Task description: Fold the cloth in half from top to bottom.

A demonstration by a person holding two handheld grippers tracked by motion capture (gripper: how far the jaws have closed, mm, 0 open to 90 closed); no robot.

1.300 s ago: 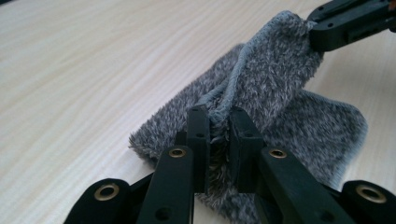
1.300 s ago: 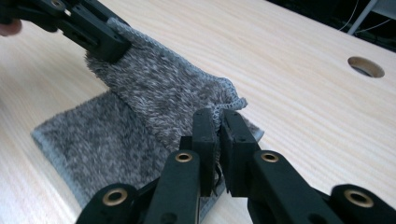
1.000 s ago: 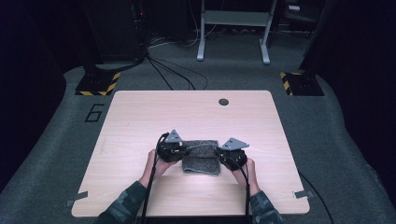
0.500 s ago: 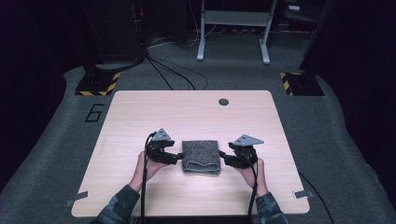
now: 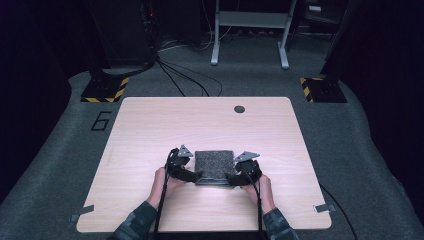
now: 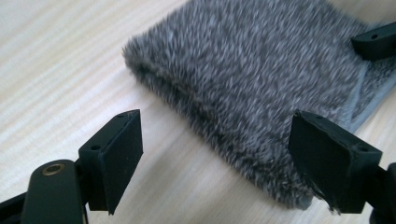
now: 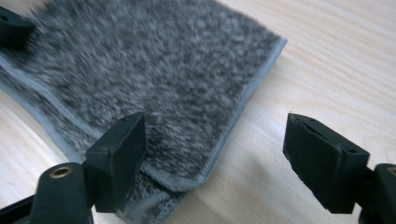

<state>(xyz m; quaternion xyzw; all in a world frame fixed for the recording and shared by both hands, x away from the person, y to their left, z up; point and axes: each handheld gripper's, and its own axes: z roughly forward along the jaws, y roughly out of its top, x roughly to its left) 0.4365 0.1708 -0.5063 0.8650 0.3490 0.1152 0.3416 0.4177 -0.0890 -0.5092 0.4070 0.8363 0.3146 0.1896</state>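
Note:
A folded grey fluffy cloth lies flat on the wooden table, near the front edge. My left gripper sits low at the cloth's near left corner. Its jaws have just been opening and now stand wide, with the cloth's edge between them and the pads off it. My right gripper is at the near right corner. Its jaws have also just been opening, and the hemmed corner lies between them untouched. Each gripper view shows the other gripper's fingertip on the cloth's far side.
A dark round hole sits near the table's far edge. Tape strips mark the near corners. Beyond the table are cables, a metal frame and yellow-black striped bases on grey carpet.
A second ago both grippers were shut on the bunched cloth above the table. They let go and moved apart, and the cloth settled flat. Now both sit lower at its near corners, jaws wide.

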